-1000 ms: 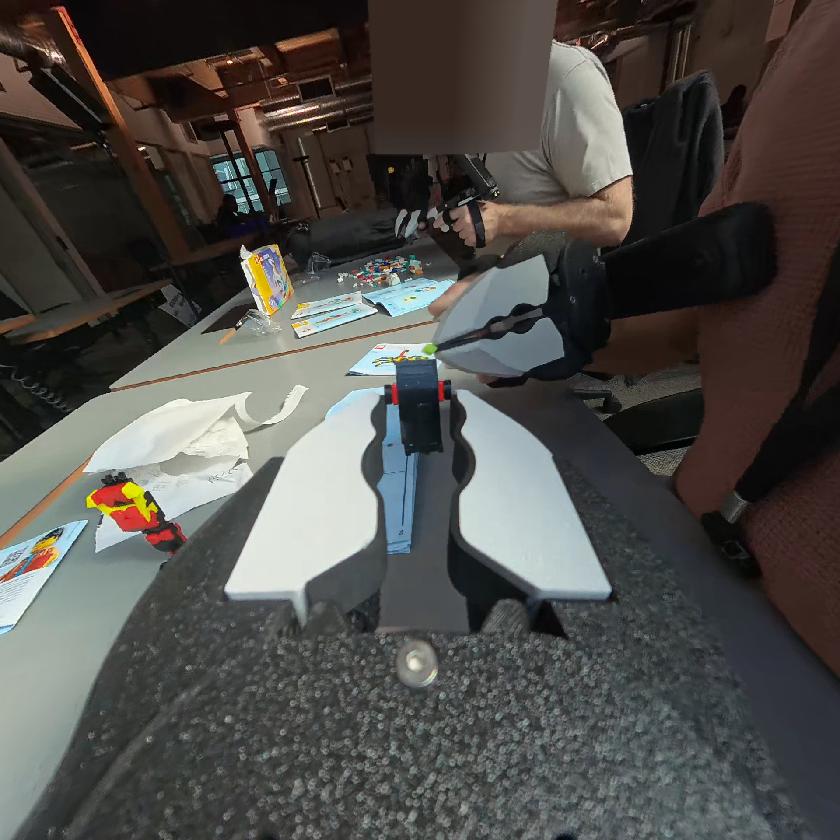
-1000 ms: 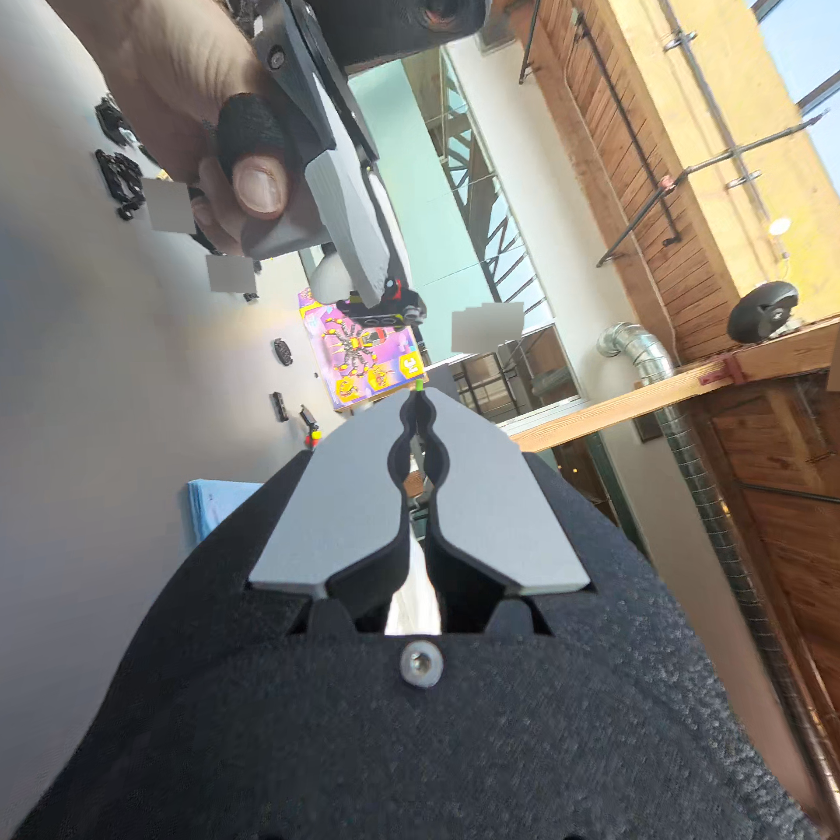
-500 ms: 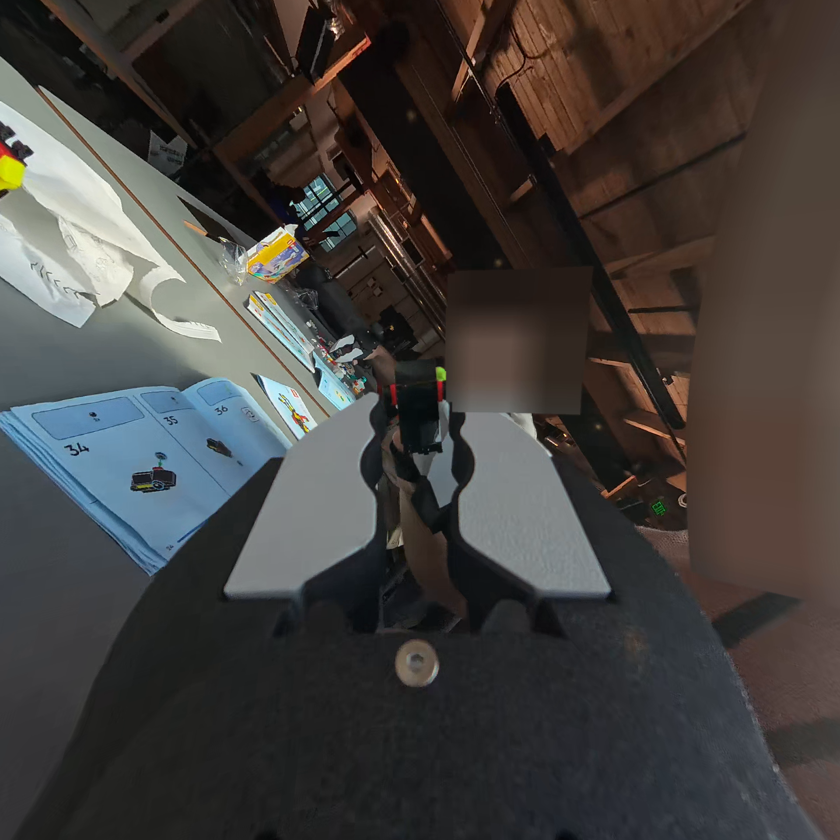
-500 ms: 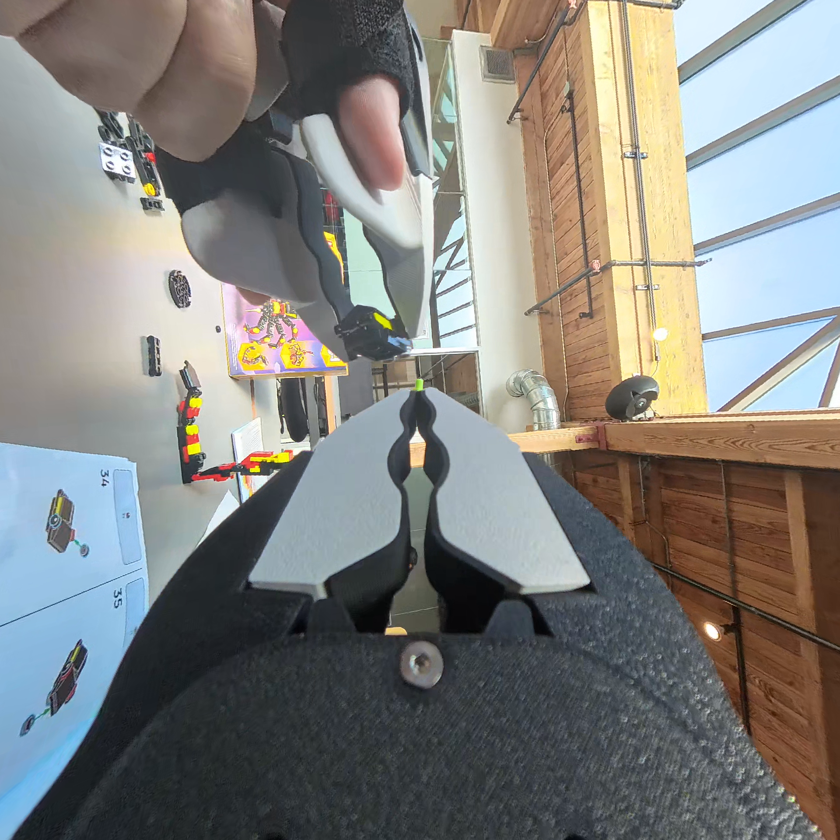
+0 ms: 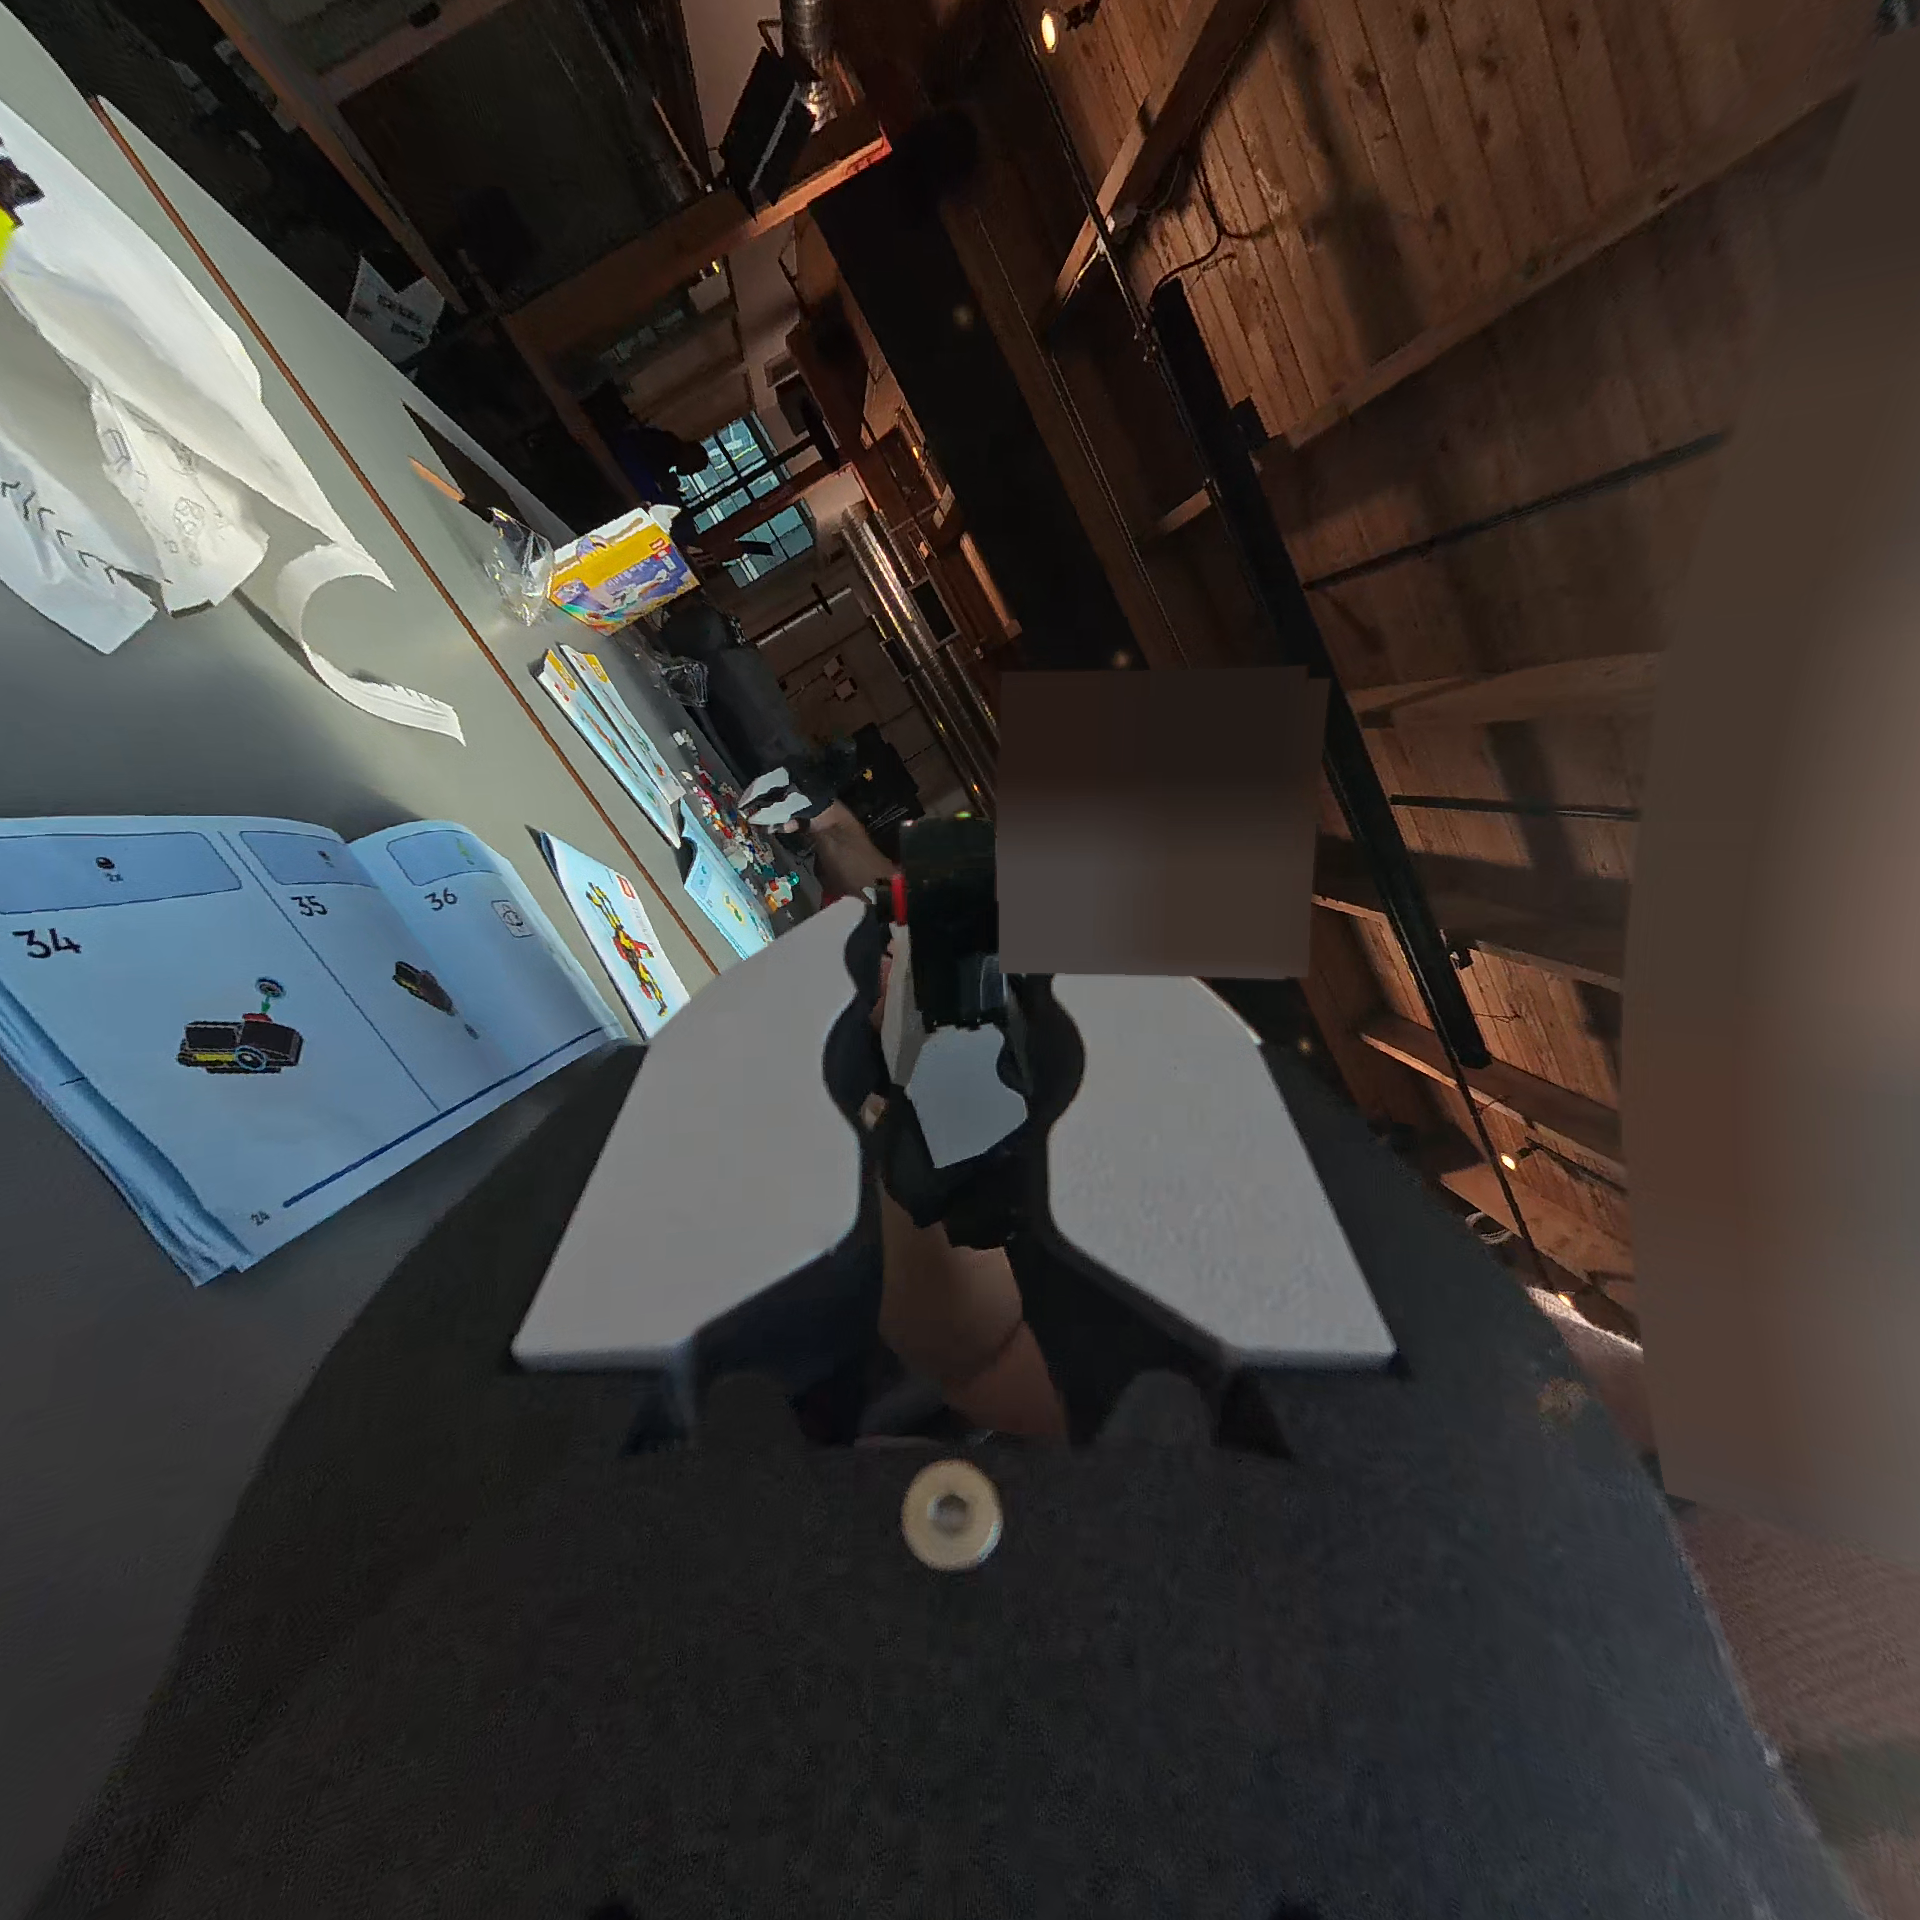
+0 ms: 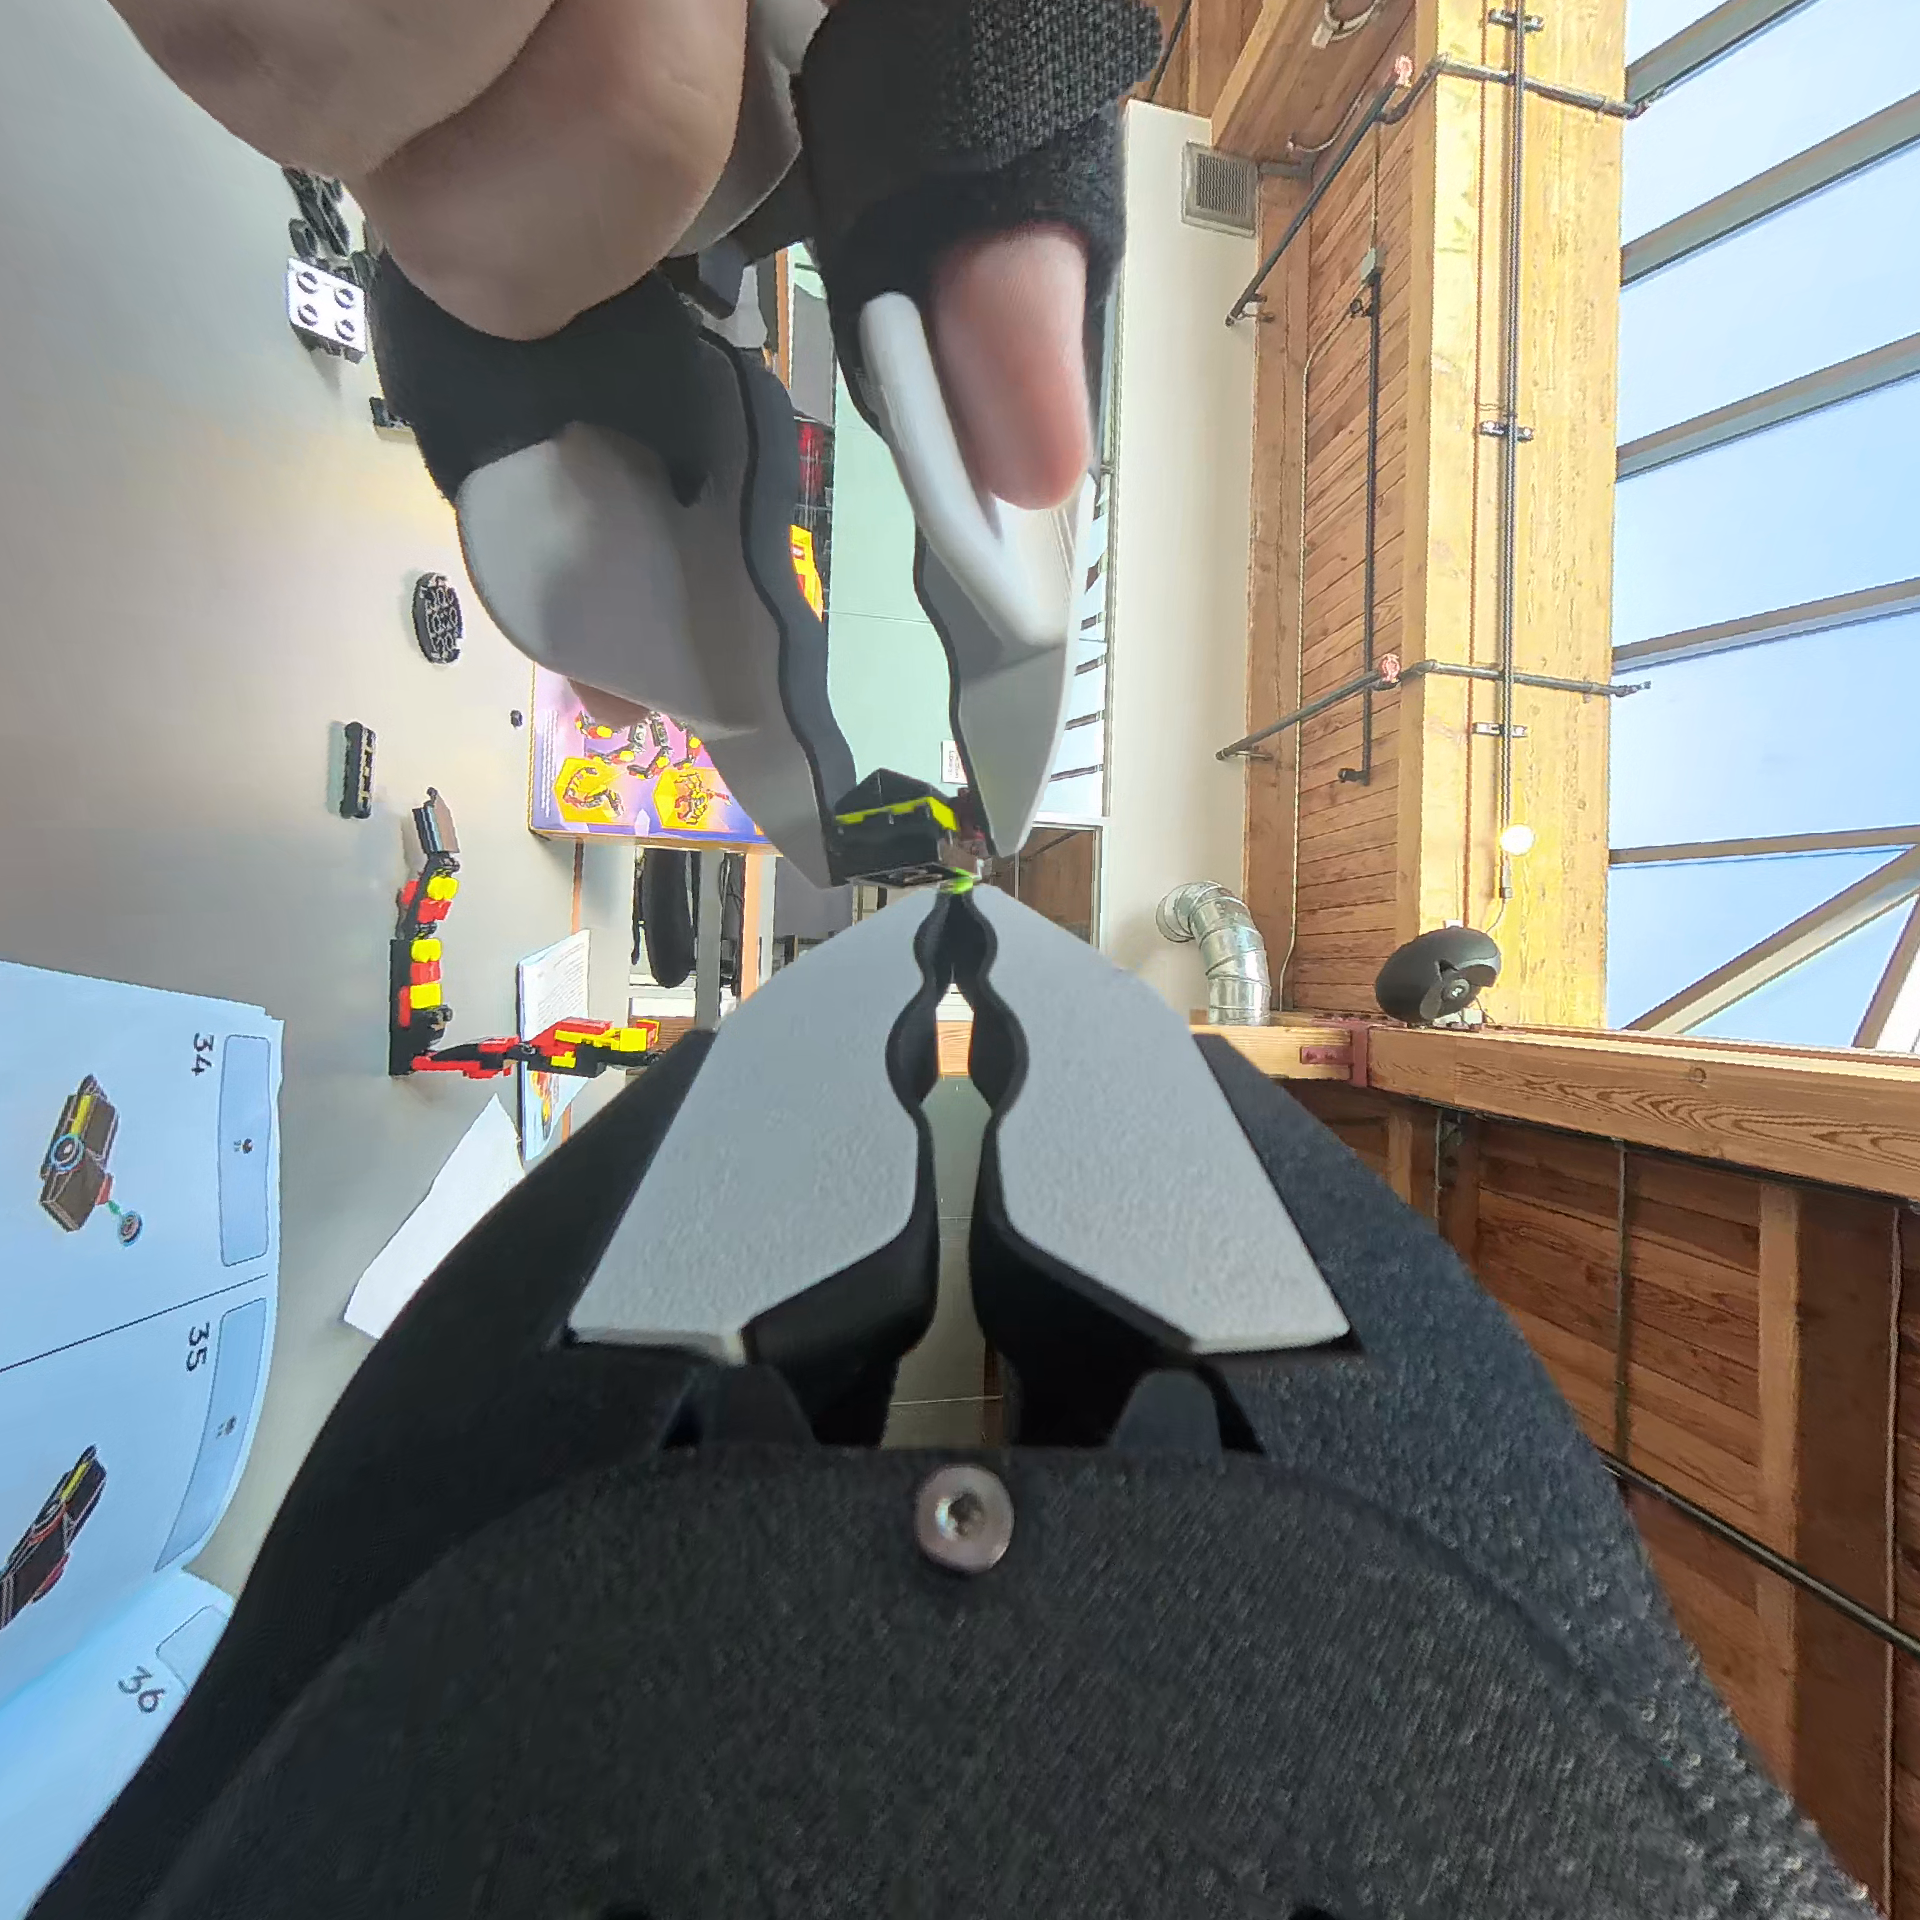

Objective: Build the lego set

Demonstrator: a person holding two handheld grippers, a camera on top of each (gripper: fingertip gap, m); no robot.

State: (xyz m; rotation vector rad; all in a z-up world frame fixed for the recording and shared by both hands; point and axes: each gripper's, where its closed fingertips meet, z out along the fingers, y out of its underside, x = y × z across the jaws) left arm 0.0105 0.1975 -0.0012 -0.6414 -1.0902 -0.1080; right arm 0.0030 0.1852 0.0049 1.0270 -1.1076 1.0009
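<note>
While the left gripper point(image 6: 909, 831) pinched the black block assembly point(image 6: 894, 836) at twelve o'clock, the right gripper point(image 6: 954, 902) clamped a tiny green pin point(image 6: 961, 884), seemingly touching it. Light, rigid, easily dropped; it was best held by its flat sides.

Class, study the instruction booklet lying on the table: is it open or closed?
Open. The instruction booklet lies spread flat on the table, its facing pages and build diagrams showing.

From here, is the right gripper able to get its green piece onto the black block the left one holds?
Probably yes: the right gripper meets the black block in the left gripper; nothing lies between.
</note>
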